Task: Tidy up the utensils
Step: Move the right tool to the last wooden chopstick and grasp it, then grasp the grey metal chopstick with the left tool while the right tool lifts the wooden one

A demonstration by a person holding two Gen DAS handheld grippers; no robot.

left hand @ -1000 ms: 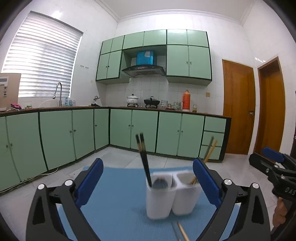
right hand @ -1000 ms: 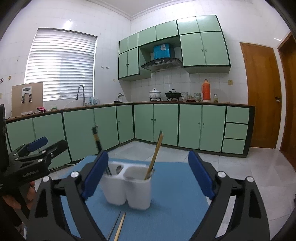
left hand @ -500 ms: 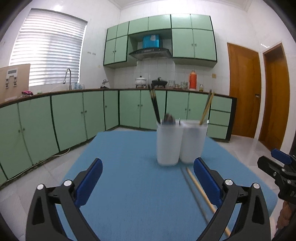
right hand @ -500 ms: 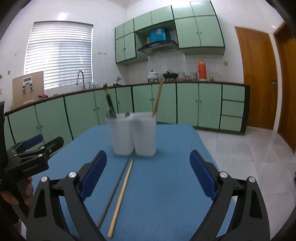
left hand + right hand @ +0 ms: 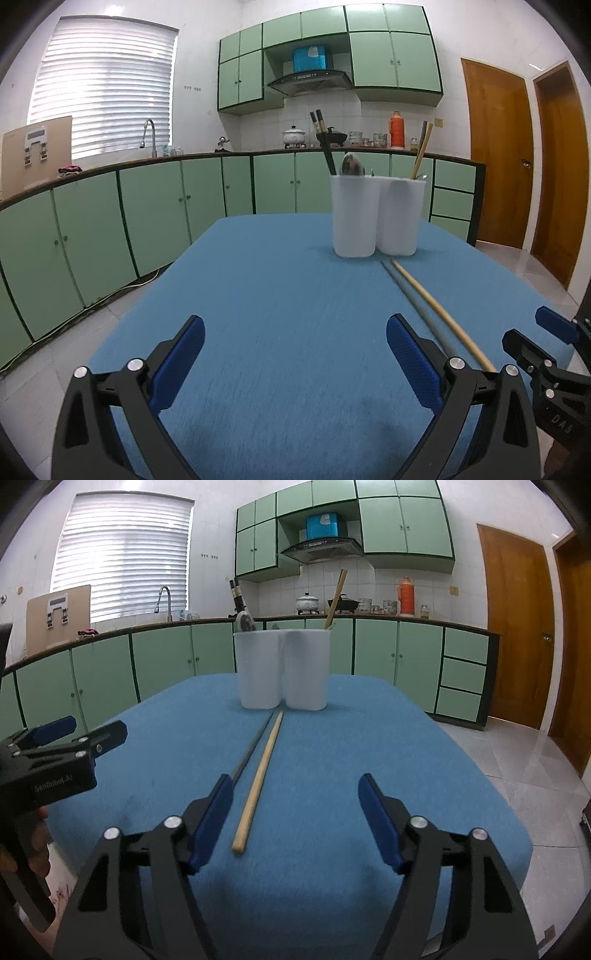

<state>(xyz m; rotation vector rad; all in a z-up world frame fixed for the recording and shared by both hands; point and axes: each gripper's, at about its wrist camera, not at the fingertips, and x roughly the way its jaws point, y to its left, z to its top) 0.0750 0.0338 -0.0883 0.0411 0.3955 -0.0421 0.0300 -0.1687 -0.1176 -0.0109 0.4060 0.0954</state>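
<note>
Utensils sit on the blue mat (image 5: 369, 760) we face: a wooden chopstick (image 5: 260, 777) and a thin dark chopstick (image 5: 255, 744) lie flat side by side, almost touching, their long axes running from the foot of the white 2-cup holder (image 5: 282, 668) back toward our grippers. In the right wrist view the wooden one's near end lies between the right gripper's (image 5: 295, 816) fingers, closer to the left finger; the dark one's near end disappears behind that left finger. In the holder's left cup we see 2 dark chopsticks (image 5: 323, 146) leaning left and a spoon bowl (image 5: 351, 165) poking up; the right cup carries a wooden stick (image 5: 422, 153) and a dark one (image 5: 422, 129), both tilted right.

Writing: the left gripper's (image 5: 295, 360) body, seen from the right wrist view, bears a label we read roughly as "GenRobot AI"; on the other tool in the left view, only "DAS" is legible.

Both grippers are released, fingers spread wide, grasping nothing, hovering over the mat's near edge
</note>
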